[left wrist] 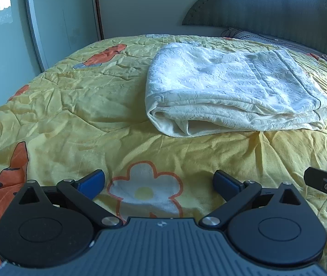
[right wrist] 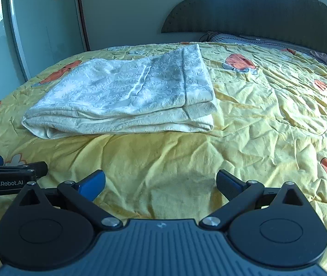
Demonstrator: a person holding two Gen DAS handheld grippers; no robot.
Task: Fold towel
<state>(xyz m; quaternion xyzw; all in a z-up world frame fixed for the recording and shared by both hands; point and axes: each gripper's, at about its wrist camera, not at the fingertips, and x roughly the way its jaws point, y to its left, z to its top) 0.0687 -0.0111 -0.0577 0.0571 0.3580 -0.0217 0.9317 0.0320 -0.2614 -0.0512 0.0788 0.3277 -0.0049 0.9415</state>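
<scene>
A cream-white towel lies folded in several layers on the yellow bedspread, its rolled fold edge facing me. In the right wrist view the same towel sits left of centre. My left gripper hovers open over a flower print, well short of the towel, with nothing between its blue pads. My right gripper is open too, over bare bedspread, nothing held. Each gripper shows at the edge of the other's view.
A dark scalloped headboard and pillows stand at the far end of the bed. A glass wardrobe door lines the left wall. Wrinkled yellow bedspread with orange prints surrounds the towel.
</scene>
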